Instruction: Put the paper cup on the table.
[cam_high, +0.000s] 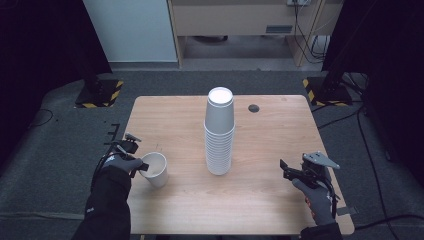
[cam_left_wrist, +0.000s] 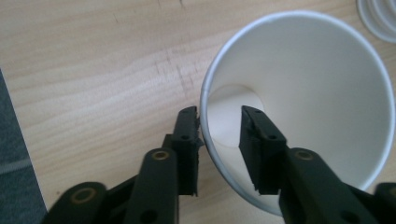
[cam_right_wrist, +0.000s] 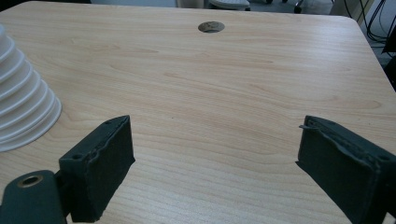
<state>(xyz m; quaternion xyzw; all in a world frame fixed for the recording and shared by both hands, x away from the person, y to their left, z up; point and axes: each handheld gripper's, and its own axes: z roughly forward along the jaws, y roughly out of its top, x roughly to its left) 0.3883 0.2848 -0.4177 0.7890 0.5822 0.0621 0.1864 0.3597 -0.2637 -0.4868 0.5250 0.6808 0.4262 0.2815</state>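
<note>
Nearest the lens in the left gripper view, the left hand-held gripper (cam_left_wrist: 219, 140) straddles the rim of a cup (cam_left_wrist: 322, 88): one jaw outside the wall, the other inside the mouth. The pads stand a little apart with the thin wall between them and a gap on the inner side, so the rim is not pinched. In the high view the cup (cam_high: 157, 170) sits tilted at the lower left of the frame, left of the stack (cam_high: 219, 132) of upturned cups at centre.

It looks like thin white paper: very light, easily dented, a bit slick. The rolled rim is the stiffest part, so a gentle pinch there seems the best hold; squeezing the wall would likely crush it.

The right hand-held gripper (cam_high: 295, 172), lower right, is wide and empty. The surface (cam_high: 280, 130) is pale wood with a round port (cam_high: 254, 108) near its far edge. Dark carpet and cables lie beyond.
</note>
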